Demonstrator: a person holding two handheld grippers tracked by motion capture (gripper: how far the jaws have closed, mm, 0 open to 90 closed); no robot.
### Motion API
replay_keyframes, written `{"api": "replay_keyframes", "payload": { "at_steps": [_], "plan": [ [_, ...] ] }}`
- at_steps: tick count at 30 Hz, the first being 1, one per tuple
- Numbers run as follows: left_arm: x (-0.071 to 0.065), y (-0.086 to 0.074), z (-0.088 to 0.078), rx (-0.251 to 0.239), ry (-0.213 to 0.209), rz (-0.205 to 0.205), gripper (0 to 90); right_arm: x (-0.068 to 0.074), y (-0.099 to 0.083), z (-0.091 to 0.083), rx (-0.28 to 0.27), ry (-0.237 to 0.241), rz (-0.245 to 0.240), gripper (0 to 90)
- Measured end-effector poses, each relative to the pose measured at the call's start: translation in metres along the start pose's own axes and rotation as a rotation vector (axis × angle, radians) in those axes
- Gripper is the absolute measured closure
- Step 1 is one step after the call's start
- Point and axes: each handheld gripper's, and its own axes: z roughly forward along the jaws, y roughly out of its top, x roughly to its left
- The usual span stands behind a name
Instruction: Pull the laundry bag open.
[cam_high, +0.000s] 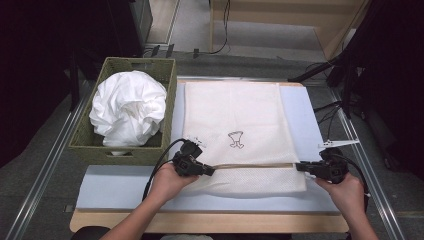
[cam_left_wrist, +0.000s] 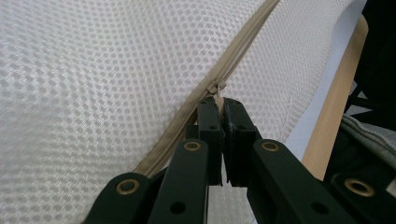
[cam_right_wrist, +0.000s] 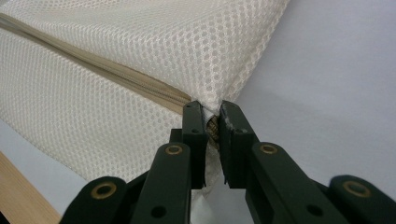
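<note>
On the blue mat (cam_high: 100, 187) lies the mesh laundry bag (cam_high: 235, 125) — my left gripper (cam_left_wrist: 219, 100) pinches its zipper pull (cam_left_wrist: 216, 87), my right gripper (cam_right_wrist: 208, 109) clamps the bag's corner (cam_right_wrist: 212, 100). I'd pull steadily along the zipper (cam_high: 255, 165) — keeping it taut.

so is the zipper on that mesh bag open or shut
Shut along the stretch in view: the zipper lies as one flat tan band across the mesh laundry bag. The left gripper pinches the pull tab; the right gripper clamps the bag's corner.

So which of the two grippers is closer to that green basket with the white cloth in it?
Left. The left gripper sits just off the basket, at its near right corner; the right gripper is across the mesh bag, at its far edge.
</note>
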Motion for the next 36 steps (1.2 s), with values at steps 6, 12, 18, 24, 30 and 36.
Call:
{"api": "replay_keyframes", "payload": {
  "at_steps": [6, 12, 18, 24, 30, 36],
  "plan": [
    [-0.001, 0.001, 0.001, 0.006, 0.02, 0.013, 87.8, 0.0, 0.0, 0.0, 0.001, -0.001, -0.001, 82.5],
    [0.002, 0.001, 0.002, 0.004, 0.015, -0.007, 87.9, -0.001, 0.0, 0.0, 0.002, -0.001, 0.0, 82.4],
    [0.002, 0.001, 0.002, 0.006, 0.015, -0.009, 87.9, -0.001, 0.0, 0.0, 0.003, 0.001, -0.001, 82.4],
    [0.002, 0.0, 0.001, 0.014, 0.016, -0.013, 88.0, -0.001, 0.0, 0.0, 0.003, 0.001, -0.002, 82.4],
    [0.001, -0.002, -0.002, 0.027, 0.028, -0.009, 88.0, 0.0, 0.0, 0.001, 0.005, 0.004, -0.005, 82.5],
    [0.005, -0.008, -0.01, 0.014, 0.045, -0.024, 88.0, 0.0, 0.0, 0.001, 0.004, -0.005, -0.011, 82.5]
  ]
}}
